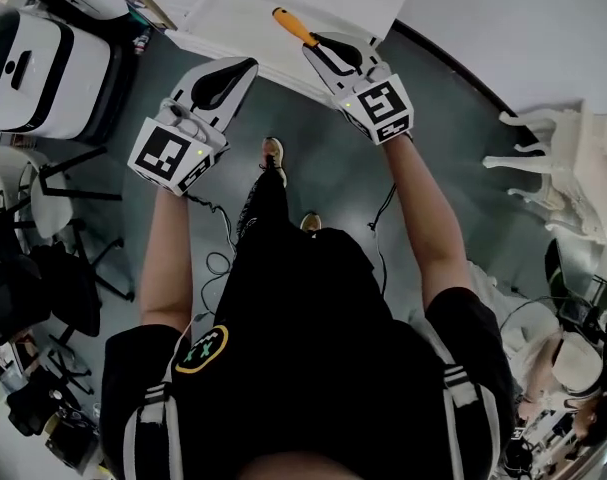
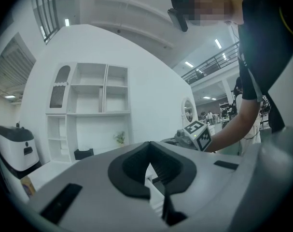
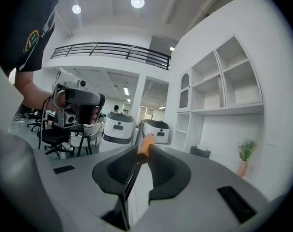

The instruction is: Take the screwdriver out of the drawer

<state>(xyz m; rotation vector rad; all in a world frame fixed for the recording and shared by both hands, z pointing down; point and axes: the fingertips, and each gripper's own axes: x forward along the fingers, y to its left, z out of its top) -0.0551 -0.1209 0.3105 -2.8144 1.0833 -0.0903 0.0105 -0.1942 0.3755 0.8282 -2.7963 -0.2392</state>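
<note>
Black shirt (image 1: 313, 348) fills the near field; we look past it to both grippers, held out toward the white cabinet (image 1: 233, 13). Right gripper (image 1: 318, 43) is clamped on the screwdriver (image 1: 293, 26). Its smooth orange handle, round and tapered, sticks out past the jaw tips above the cabinet's front edge. Long axis runs in line with the jaws; the shaft is hidden between the ribbed black pads. Left gripper (image 1: 241, 70) sits just off the cabinet's front, above the grey floor, jaws together on nothing. We judge the tool is out of the drawer and in the right hand, so that arm carries it clear of the cabinet.
</note>
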